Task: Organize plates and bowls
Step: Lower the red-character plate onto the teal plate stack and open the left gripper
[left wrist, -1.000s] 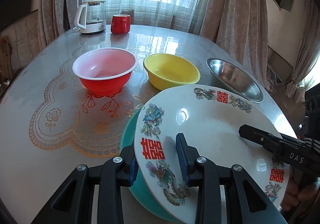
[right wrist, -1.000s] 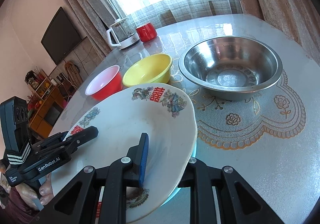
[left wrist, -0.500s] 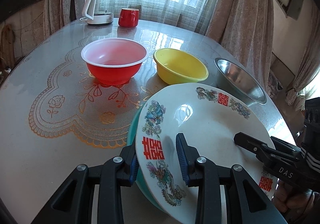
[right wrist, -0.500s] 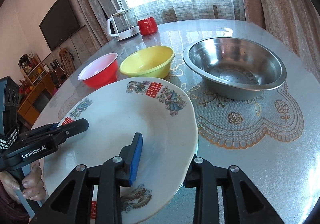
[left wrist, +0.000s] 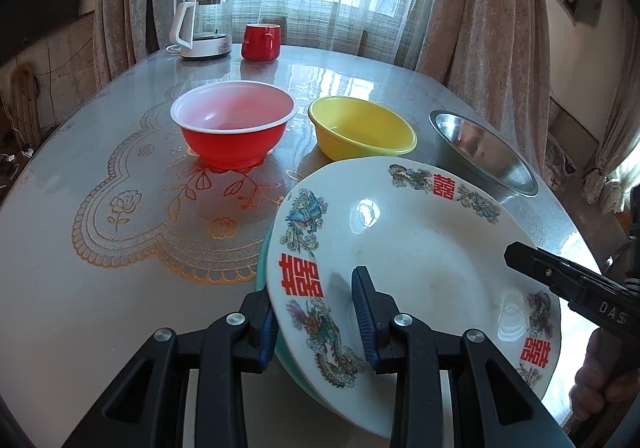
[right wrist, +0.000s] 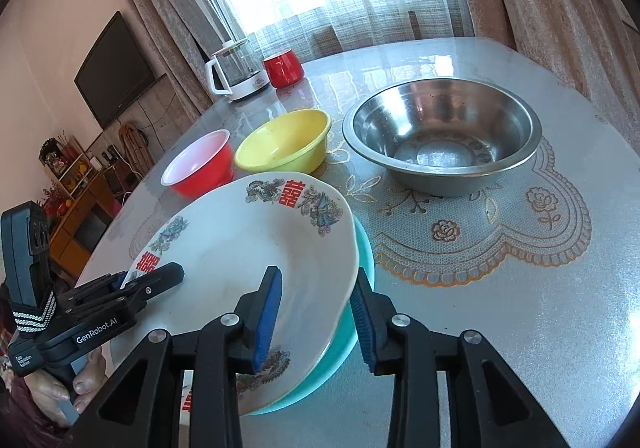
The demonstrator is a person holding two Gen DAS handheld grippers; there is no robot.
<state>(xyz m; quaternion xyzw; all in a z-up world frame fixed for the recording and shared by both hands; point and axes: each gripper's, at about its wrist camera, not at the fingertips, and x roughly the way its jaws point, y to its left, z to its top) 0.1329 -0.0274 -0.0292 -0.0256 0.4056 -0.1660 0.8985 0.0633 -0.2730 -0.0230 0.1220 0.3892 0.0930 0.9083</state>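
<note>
A white plate (left wrist: 420,248) (right wrist: 240,248) with red characters and dragon prints lies on a teal plate (left wrist: 288,364) (right wrist: 362,244) at the near edge of the table. My left gripper (left wrist: 316,324) straddles its left rim, one pad outside and one over the plate's inside. It looks open, with a little gap at the pads. On the opposite rim my right gripper (right wrist: 316,320) stands the same way, open and not pressing. Behind the plates stand a red bowl (left wrist: 234,136) (right wrist: 200,168), a yellow bowl (left wrist: 360,132) (right wrist: 284,144) and a steel bowl (left wrist: 480,152) (right wrist: 440,140).
At the far side of the round glass-topped table (left wrist: 80,288) stand a white kettle (left wrist: 204,28) and a red mug (left wrist: 260,42). Curtains hang behind. A television (right wrist: 116,68) is on the left wall. A person's hand holds each gripper at the table's near edge.
My right gripper's jaws have spread apart off the white plate's rim. The left gripper's jaws stand as before, and both views have shifted only slightly.
</note>
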